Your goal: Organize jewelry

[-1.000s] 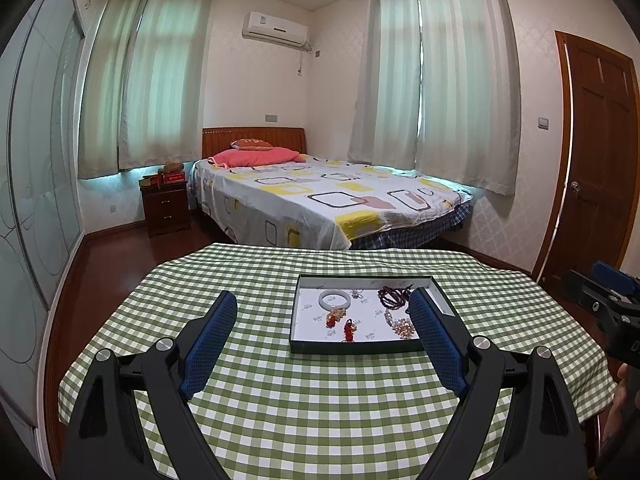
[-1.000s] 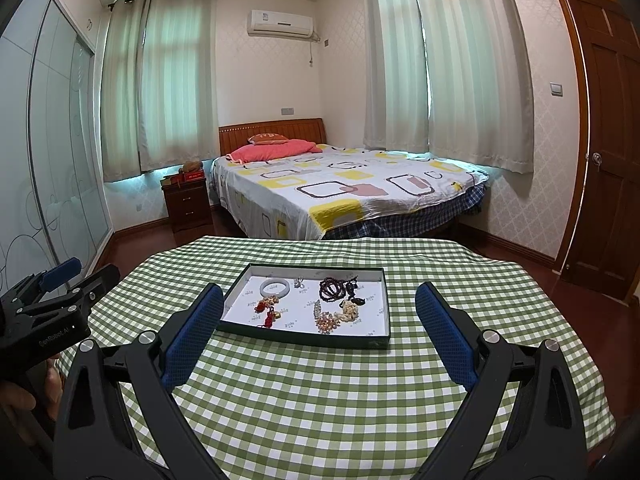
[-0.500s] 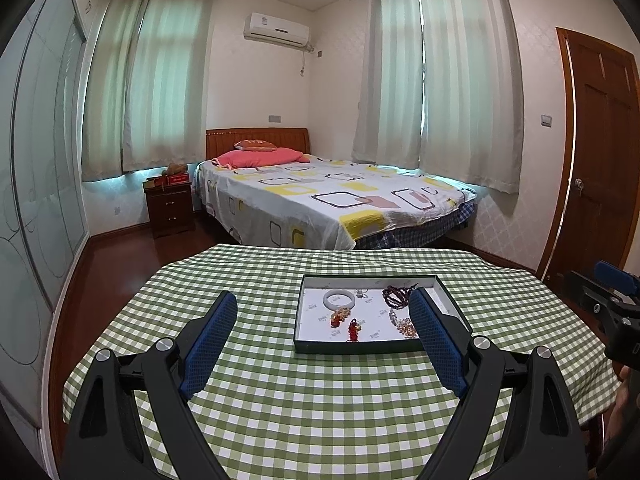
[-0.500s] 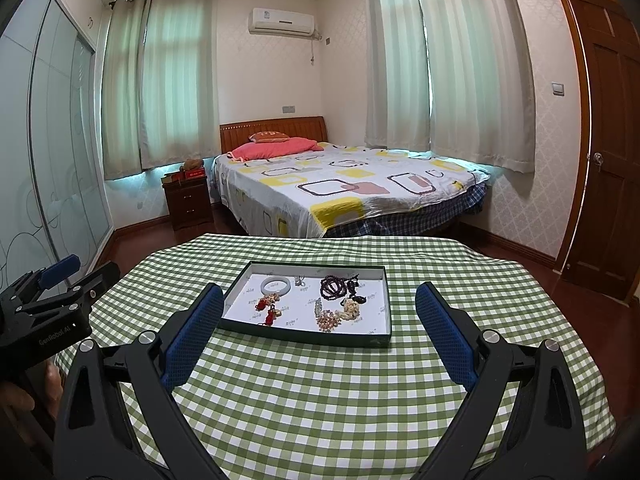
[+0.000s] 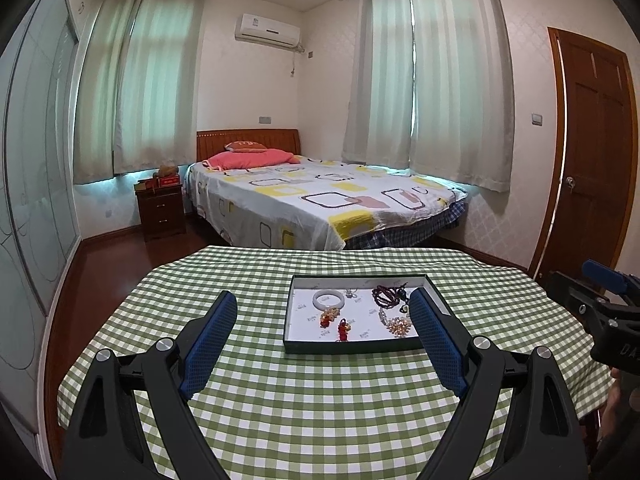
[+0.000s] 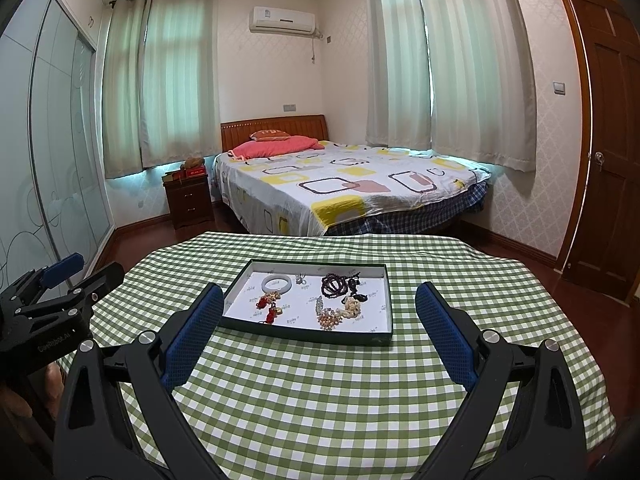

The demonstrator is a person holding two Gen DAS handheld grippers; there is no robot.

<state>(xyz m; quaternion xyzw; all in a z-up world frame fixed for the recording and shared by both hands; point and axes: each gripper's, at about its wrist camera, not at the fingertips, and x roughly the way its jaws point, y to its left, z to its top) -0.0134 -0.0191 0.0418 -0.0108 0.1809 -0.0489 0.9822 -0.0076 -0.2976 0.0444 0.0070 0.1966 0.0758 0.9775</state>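
A shallow dark-rimmed tray (image 5: 352, 347) (image 6: 304, 333) with a white floor lies on the green checked tablecloth (image 5: 320, 408) (image 6: 320, 392). In it lie a white bangle (image 5: 329, 300) (image 6: 275, 283), red charms (image 5: 343, 326) (image 6: 269, 306), dark beads (image 5: 386, 295) (image 6: 336, 285) and pale pearl pieces (image 5: 398, 325) (image 6: 340, 312). My left gripper (image 5: 323, 314) is open above the cloth, short of the tray, nothing between its blue pads. My right gripper (image 6: 320, 306) is open too, framing the tray from the near side, empty.
The round table's far edge drops to a red-brown floor. Beyond stand a bed (image 5: 320, 196), a dark nightstand (image 5: 162, 208) and a wooden door (image 5: 592, 160). Each gripper shows at the other view's side edge: right gripper (image 5: 608, 312), left gripper (image 6: 52, 304).
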